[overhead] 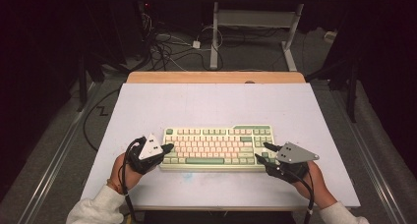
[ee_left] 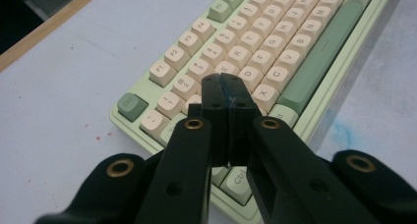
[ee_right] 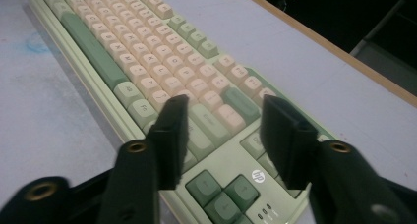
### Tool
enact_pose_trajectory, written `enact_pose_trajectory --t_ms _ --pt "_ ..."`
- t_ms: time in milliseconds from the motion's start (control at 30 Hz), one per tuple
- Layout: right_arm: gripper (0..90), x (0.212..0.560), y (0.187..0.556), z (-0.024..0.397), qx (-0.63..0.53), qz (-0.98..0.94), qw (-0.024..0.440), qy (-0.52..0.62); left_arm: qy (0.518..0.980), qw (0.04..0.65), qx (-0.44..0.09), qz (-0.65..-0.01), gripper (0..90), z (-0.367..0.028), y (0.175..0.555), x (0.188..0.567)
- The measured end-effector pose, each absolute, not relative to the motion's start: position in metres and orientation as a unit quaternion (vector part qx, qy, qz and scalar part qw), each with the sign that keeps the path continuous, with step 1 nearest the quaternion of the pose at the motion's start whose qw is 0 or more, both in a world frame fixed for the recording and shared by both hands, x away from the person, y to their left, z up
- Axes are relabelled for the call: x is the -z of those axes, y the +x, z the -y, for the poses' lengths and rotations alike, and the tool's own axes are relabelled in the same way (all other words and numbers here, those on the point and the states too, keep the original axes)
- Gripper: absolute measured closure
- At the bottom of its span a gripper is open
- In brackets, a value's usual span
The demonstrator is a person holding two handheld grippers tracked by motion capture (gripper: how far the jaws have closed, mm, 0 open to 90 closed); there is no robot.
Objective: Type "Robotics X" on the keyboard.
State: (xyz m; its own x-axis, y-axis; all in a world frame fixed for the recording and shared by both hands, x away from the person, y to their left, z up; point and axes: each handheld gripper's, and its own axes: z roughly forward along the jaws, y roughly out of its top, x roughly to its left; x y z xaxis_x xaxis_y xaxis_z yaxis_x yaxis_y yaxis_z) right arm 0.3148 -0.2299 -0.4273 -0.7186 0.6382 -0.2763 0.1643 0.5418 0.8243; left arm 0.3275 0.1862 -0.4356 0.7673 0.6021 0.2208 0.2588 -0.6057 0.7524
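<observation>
A pale green keyboard [overhead: 216,148] with cream and green keys lies flat in the middle of the white table [overhead: 211,103]. My left gripper [overhead: 169,147] is at its left end, jaws shut with nothing between them. In the left gripper view its tips [ee_left: 226,86] hover over the left-hand letter keys of the keyboard [ee_left: 275,42]. My right gripper [overhead: 261,151] is at the right end, jaws open. In the right gripper view its gripper [ee_right: 223,106] spreads over the keys just above the arrow cluster of the keyboard [ee_right: 123,42], holding nothing.
The table's far edge is a wooden strip [overhead: 216,77]. Beyond it, cables [overhead: 167,47] lie on the floor by another desk's legs [overhead: 214,37]. A faint blue stain [ee_left: 344,130] marks the table by the keyboard's front edge. Bare surface surrounds the keyboard.
</observation>
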Motion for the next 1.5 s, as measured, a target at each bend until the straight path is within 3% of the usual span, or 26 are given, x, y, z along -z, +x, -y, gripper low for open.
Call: enact_pose_trajectory --t_ms 100,333,767,900,933,1067,1267,1500 --pt "70.1 0.426 0.32 0.225 -0.411 -0.835 0.274 0.244 0.865 0.368 -0.233 -0.249 87.3 -0.187 0.327 0.436" --pt "89.4 0.428 0.335 0.214 -0.393 -0.854 0.244 0.239 0.866 0.367 -0.232 -0.249 87.3 -0.187 0.328 0.436" --pt "90.0 0.447 0.349 0.191 -0.351 -0.877 0.232 0.234 0.866 0.367 -0.233 -0.247 87.2 -0.186 0.327 0.438" --pt "90.0 0.452 0.352 0.19 -0.341 -0.88 0.23 0.236 0.865 0.365 -0.242 -0.242 82.1 -0.185 0.327 0.438" --pt "90.0 0.453 0.352 0.19 -0.34 -0.881 0.229 0.237 0.866 0.363 -0.245 -0.242 78.3 -0.185 0.327 0.438" --pt "90.0 0.453 0.353 0.191 -0.341 -0.881 0.226 0.239 0.864 0.365 -0.243 -0.247 43.5 -0.182 0.329 0.437" --pt "90.0 0.456 0.353 0.191 -0.336 -0.883 0.226 0.236 0.856 0.373 -0.258 -0.249 20.5 -0.175 0.324 0.434" --pt "90.0 0.456 0.352 0.191 -0.336 -0.883 0.225 0.237 0.85 0.384 -0.261 -0.248 20.1 -0.172 0.322 0.429"
